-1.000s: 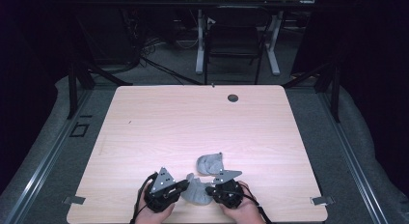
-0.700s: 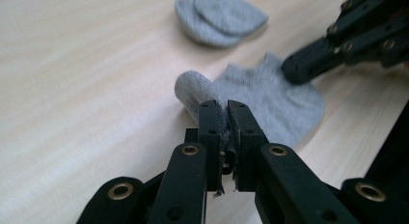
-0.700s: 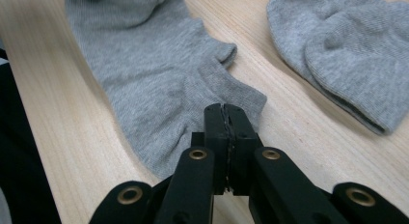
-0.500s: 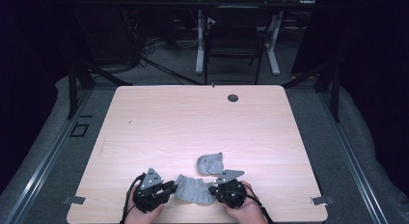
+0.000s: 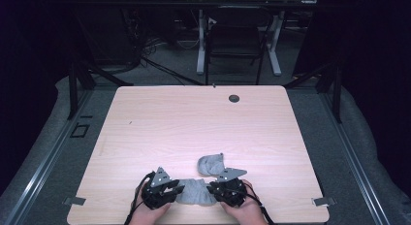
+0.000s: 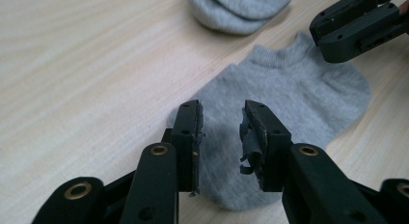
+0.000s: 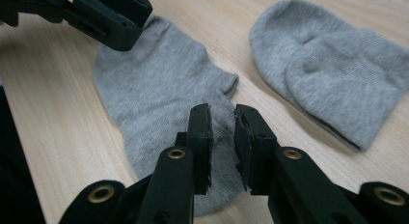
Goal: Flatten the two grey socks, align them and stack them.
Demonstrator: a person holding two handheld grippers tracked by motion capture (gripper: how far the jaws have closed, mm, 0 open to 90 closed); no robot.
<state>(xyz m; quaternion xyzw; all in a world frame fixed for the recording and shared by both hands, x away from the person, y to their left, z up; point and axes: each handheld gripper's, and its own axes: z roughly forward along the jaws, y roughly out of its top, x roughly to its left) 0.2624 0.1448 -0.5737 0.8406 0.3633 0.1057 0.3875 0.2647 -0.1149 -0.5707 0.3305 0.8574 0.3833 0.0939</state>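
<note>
Lying flat at the near edge of the worktop (image 5: pixel 145 128), a grey ankle sock (image 5: pixel 195 191) sits spread out right between the two grippers. The left gripper (image 5: pixel 177 190) is at the sock's left end and the right gripper (image 5: pixel 211 188) at its right end, both held low in the person's hands.

In the left gripper view, the jaws have just been opening and now stand apart over the sock's toe end, with a clear gap between them and the fabric lying loose underneath, so nothing is pinched. You can see some worn, frayed padding on the inside of the right-hand jaw. Same deal in the right gripper view: those jaws have just been opening too, with a narrower gap, hovering over the cuff end of the sock, pads not pressing on it.

A second grey sock (image 5: pixel 212 164), folded over on itself, lies just beyond the flat one, a bit to the right, close but not touching from what I can tell. Further off there's a small dark round hole (image 5: pixel 234 98) near the worktop's far edge.
</note>
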